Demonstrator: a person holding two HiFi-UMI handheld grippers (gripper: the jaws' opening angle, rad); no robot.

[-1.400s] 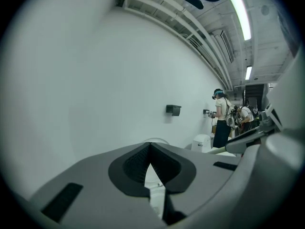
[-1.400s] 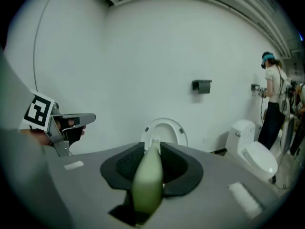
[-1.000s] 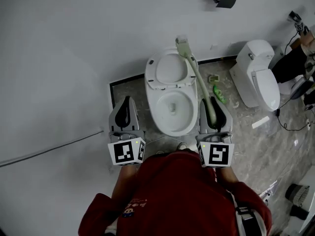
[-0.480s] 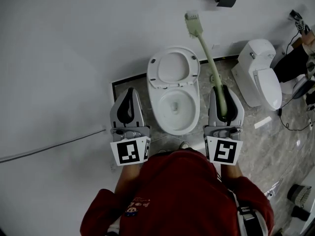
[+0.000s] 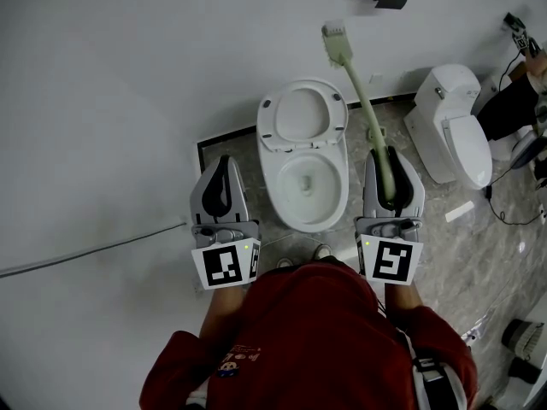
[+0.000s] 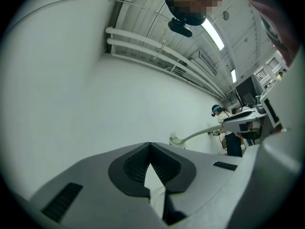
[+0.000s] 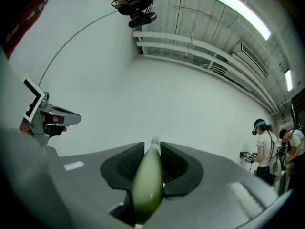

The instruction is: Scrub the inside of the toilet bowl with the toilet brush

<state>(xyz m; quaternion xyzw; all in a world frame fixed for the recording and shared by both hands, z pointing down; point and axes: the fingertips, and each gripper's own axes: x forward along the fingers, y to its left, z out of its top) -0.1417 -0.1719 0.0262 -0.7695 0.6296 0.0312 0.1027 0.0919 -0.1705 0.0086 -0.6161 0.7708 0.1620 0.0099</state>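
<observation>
White wall over grey marbled floor; toilet bowl [image 5: 267, 182] stands at the floor's wall-side edge, seat [image 5: 301, 116] raised. The bowl shows only its drain opening and no brush is in it. Toilet brush [image 5: 363, 101] is clamped by its green handle in the right tool [image 5: 390, 156] and slants up past the bowl's right rim, bristle head [image 5: 336, 43] high against the wall; left tool [image 5: 224, 162] is closed on nothing, left of the bowl. Judgement: brush in hand but scrubbing not begun; lowering the head into the bowl and the whole scrub remain.
</observation>
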